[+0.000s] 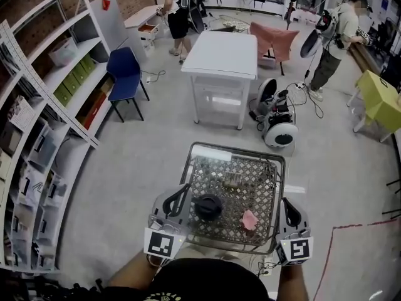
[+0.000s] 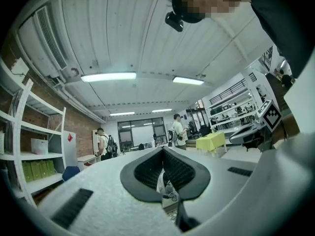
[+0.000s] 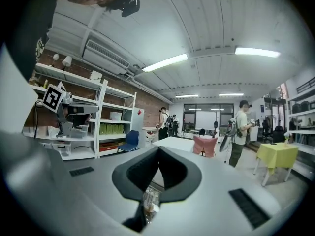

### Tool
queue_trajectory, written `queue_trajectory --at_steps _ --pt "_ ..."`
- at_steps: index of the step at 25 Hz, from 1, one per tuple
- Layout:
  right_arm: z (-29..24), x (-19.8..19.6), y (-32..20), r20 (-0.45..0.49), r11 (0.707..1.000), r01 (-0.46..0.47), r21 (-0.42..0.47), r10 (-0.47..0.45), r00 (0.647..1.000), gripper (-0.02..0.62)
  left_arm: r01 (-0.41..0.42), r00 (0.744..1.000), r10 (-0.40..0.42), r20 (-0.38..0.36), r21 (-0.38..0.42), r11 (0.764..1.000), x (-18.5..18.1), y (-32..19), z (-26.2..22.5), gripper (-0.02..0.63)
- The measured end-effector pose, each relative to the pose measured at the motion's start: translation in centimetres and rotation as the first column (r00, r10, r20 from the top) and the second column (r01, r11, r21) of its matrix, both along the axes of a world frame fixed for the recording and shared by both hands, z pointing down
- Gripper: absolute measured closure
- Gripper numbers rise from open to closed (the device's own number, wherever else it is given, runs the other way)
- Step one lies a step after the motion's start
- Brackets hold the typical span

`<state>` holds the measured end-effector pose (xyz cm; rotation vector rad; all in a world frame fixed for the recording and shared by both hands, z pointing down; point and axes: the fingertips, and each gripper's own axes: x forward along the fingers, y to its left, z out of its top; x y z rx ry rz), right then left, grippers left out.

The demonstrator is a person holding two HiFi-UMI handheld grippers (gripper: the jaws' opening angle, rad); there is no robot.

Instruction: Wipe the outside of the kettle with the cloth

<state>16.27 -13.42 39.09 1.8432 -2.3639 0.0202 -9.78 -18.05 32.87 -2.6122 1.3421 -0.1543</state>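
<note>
Head view: the kettle stands on the mesh desk, at its near edge. I see it from straight above, so I take it for the kettle mainly by its dark round lid and knob. The pink cloth lies crumpled on the mesh just right of it, not touching. I hold the left tool at the desk's near left corner, close by the kettle, and the right tool at the near right corner. They flank both things, probably so either hand can reach in. Neither touches anything.

Left gripper view: the left tool points level across the room. Its jaws meet at the tips with nothing gripped, and only background shows through the slit below.

Right gripper view: the right tool is also closed and empty.

With the cloth loose beside the kettle and both tools empty, this fits either a cloth waiting to be picked up or one laid down after wiping. I can't judge which.
</note>
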Motion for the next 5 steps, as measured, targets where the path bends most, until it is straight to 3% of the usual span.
queue_trajectory --at_steps 5 --pt "0.1 -5.8 -3.2 0.007 1.000 -0.004 -0.005 0.004 1.000 0.584 0.007 1.000 -0.008 -0.028 -0.021 1.000 -6.4 -3.4 0.6 0.597"
